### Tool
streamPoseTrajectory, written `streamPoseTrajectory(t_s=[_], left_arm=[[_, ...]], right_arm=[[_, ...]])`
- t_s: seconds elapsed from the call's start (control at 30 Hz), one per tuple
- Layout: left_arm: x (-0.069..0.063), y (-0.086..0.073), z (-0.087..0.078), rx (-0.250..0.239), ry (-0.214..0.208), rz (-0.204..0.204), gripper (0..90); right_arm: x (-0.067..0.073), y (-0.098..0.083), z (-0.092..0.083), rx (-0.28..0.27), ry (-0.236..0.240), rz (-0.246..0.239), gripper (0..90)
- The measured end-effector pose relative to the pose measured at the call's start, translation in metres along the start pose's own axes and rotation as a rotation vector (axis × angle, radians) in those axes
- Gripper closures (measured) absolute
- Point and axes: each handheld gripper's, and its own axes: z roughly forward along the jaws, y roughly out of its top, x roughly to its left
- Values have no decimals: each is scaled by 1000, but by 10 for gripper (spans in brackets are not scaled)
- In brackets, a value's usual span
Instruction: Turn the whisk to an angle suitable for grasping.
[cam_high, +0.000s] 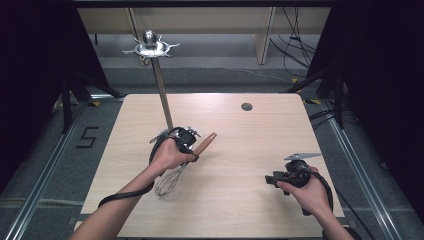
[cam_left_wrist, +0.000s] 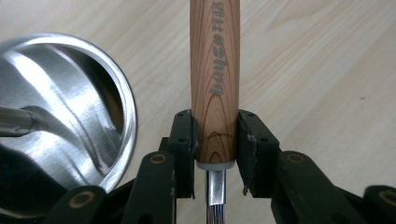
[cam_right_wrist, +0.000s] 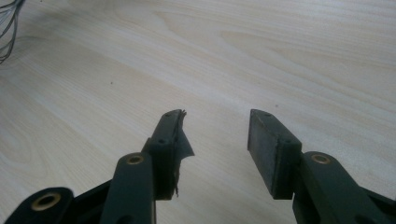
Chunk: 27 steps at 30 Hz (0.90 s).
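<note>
Over on the desk's (cam_high: 240, 150) left side, the left gripper's (cam_left_wrist: 216, 140) fingers are clamping the whisk's (cam_high: 172, 177) wooden handle (cam_left_wrist: 215, 70) crosswise, while the farther-off right gripper's (cam_right_wrist: 215, 135) fingers are hanging apart, empty.

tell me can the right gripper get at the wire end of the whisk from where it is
Probably yes: the right gripper is open and empty, with bare light wooden table between it and the wooden-handled metal whisk, held by the left gripper.

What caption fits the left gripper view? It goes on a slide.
Left tongs clamp a whisk's wooden handle above the table, a steel bowl alongside.
</note>
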Motion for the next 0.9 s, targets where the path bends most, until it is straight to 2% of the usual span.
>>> streamPoseTrajectory(t_s=[0.03, 0.07, 0.1, 0.13, 0.17, 0.2, 0.23, 0.27, 0.3, 0.33, 0.37, 0.63, 0.67, 0.73, 0.77, 0.8, 0.9], left_arm=[[-1, -4, -9, -41, -3, -2, 686], [-1, -4, -9, -41, -3, -2, 687], [-2, -6, -14, -66, -2, -11, 686], [-2, -11, -25, -105, -21, -2, 687], [-2, -11, -25, -105, -21, -2, 687], [-1, -14, -31, -121, -24, 27, 687], [-2, -17, -35, -157, -29, 18, 687], [-3, -24, -42, -237, -14, -7, 687], [-3, -24, -42, -237, -14, -7, 687], [-1, -32, -49, -287, -6, -7, 687], [-1, -32, -49, -287, -6, -7, 687], [3, -64, -70, -448, -4, -49, 687], [3, -70, -75, -495, -19, -75, 687], [3, -73, -77, -508, -12, -79, 687], [4, -77, -80, -510, -9, -65, 688], [2, -81, -82, -537, 1, -78, 688], [1, -90, -87, -570, 9, -84, 688]], right_arm=[[0, 0, 0, -2, 1, 0, 560], [0, 0, 0, -2, 0, 0, 560], [0, 0, 0, -2, 0, 0, 560], [0, 0, 0, -2, -1, 0, 560], [0, 0, 0, -2, -1, 0, 560], [-1, 0, 0, 8, 24, -1, 560], [-3, 0, 1, 5, 66, -7, 560], [-3, 0, 1, 3, 65, -10, 560], [-3, 0, 1, 3, 65, -10, 560], [-2, 0, 1, 6, 54, -6, 560], [-2, 0, 1, 6, 54, -6, 560], [-2, 0, 1, 5, 62, -9, 560], [-2, 0, 1, 4, 63, -9, 560], [-2, 0, 1, 3, 66, -10, 560], [-2, 0, 1, 1, 67, -10, 560], [-3, 0, 1, -1, 65, -9, 560], [-4, 1, 0, -17, 70, -15, 560]])
